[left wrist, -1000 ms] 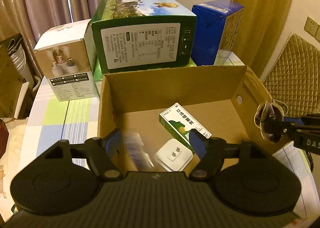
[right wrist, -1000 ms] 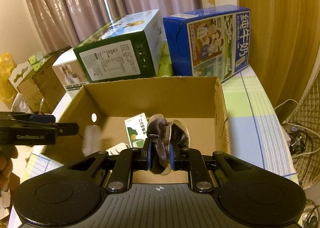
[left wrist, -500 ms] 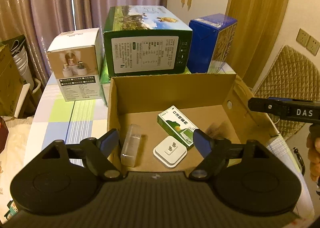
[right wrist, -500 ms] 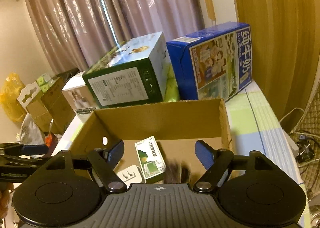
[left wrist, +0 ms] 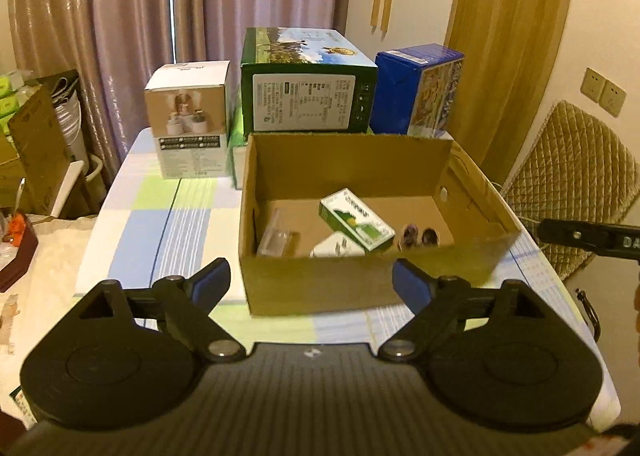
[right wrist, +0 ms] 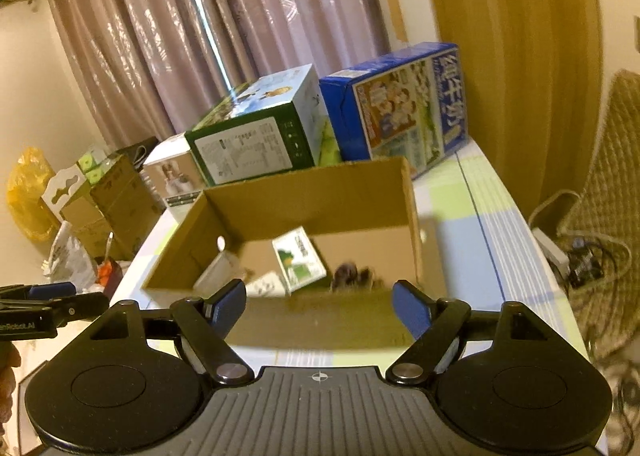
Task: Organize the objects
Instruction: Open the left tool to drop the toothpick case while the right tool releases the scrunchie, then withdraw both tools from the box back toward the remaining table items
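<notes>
Both the left gripper (left wrist: 311,284) and right gripper (right wrist: 319,301) hang empty, fingers apart, below the frame-centre cardboard box (left wrist: 360,286), so sorting looks finished

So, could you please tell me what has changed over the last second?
The right gripper let go of the dark cloth bundle, which now lies in the cardboard box; the left gripper dropped the clear case there too. Both pulled back, open and empty. The green carton and white plug stayed put.
</notes>
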Available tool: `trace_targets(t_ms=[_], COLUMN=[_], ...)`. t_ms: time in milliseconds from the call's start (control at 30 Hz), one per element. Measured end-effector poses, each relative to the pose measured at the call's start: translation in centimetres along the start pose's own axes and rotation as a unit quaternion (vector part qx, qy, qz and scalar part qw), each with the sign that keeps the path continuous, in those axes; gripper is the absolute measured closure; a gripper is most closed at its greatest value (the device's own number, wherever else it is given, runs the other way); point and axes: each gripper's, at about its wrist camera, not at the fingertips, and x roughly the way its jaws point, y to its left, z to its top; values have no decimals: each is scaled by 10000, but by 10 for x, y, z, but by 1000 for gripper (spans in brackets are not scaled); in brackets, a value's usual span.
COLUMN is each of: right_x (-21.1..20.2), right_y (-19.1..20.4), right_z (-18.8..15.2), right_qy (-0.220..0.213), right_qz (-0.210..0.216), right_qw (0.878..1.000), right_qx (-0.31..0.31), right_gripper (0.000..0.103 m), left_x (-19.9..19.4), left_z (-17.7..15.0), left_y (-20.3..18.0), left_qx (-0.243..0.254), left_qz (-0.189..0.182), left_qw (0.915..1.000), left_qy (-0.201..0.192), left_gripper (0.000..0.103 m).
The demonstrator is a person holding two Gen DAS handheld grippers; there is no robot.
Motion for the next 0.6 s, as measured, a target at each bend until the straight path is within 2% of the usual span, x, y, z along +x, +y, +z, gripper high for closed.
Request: trace_targets(t_ms=[300, 600], right_x=[-73, -110], right_y=[5, 18], right_z=[-86, -144], right_qy=[1, 188], right_qz=[-111, -265], right_qw=[9988, 9993], right_qx=[468, 193], right_gripper=[16, 15], left_x=[-61, -96], left_z=[-59, -112], left_y=[-3, -21], left_qx=[-120, -73], left_qz=[95, 229], left_qw=[9999, 9997], left_qy=[-53, -13], left_gripper=[8, 2])
